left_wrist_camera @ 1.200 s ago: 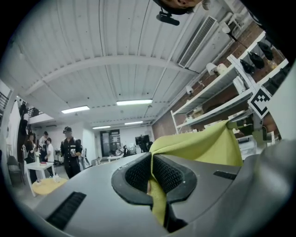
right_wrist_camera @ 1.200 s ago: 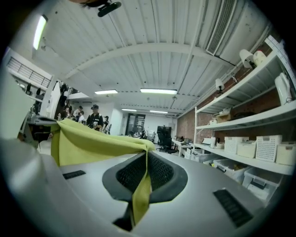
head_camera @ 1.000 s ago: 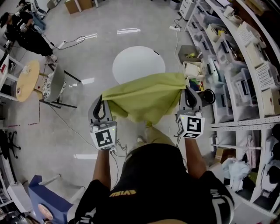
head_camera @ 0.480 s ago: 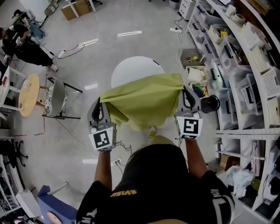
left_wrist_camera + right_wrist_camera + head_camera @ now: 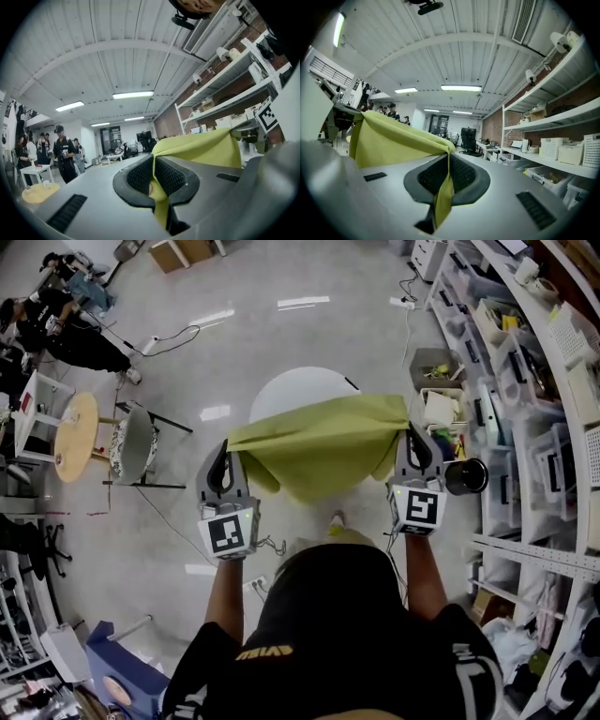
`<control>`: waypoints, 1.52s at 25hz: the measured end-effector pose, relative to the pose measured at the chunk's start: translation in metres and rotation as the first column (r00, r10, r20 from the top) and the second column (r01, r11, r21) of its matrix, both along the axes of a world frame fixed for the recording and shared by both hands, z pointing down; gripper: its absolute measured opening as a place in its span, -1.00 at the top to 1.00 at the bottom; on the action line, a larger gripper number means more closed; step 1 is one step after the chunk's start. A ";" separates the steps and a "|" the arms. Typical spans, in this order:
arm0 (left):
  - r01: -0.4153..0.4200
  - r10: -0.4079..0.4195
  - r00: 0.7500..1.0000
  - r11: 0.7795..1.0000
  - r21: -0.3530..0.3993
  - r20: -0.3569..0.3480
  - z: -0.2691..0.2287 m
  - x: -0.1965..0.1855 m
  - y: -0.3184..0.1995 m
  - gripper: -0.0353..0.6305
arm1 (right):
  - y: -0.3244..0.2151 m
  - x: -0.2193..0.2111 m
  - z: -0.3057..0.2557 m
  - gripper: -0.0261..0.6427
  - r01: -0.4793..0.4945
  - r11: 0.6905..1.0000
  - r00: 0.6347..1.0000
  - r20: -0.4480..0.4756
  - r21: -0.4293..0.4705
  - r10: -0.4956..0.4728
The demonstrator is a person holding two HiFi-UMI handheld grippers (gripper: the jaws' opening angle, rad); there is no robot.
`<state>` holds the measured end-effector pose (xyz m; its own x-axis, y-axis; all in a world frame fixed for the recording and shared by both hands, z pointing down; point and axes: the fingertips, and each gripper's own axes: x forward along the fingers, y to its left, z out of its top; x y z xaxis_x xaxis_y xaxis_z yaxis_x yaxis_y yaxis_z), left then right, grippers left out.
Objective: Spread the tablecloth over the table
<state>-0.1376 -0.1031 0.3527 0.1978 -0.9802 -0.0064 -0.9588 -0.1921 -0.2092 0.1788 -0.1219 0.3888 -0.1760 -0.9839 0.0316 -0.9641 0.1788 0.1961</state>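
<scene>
Yellow-green tablecloth (image 5: 323,442) corners sit pinched in our tools: the left hand-held gripper (image 5: 225,448) is pressed together on one corner and the right hand-held gripper (image 5: 412,430) on the other. The fabric hangs in the air between them, sagging in the middle. Beyond it stands the round white desk (image 5: 286,385), not yet covered. We judge this the carrying step. Next we must reach past the desk's far rim and lower the fabric evenly, keeping it taut.

The tablecloth (image 5: 319,442) hung between the left gripper (image 5: 225,448) and the right gripper (image 5: 411,430), above the near part of the table (image 5: 286,390), with shelves (image 5: 534,352) to the right and a chair (image 5: 131,446) to the left.
</scene>
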 end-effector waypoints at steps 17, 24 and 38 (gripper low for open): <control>-0.042 0.028 0.993 0.993 -0.114 -0.118 0.033 -0.060 -0.112 0.82 | -0.110 -0.055 0.010 0.90 0.071 0.994 0.996 0.066 -0.088 -0.065; -0.145 0.132 0.982 0.985 -0.090 -0.133 0.023 -0.088 -0.173 0.82 | -0.150 -0.080 -0.003 0.90 0.001 0.993 0.995 0.096 -0.118 0.011; -0.222 0.204 0.970 0.965 -0.139 -0.132 0.059 -0.084 -0.277 0.82 | -0.231 -0.074 0.029 0.90 -0.005 0.976 0.991 0.133 -0.219 0.035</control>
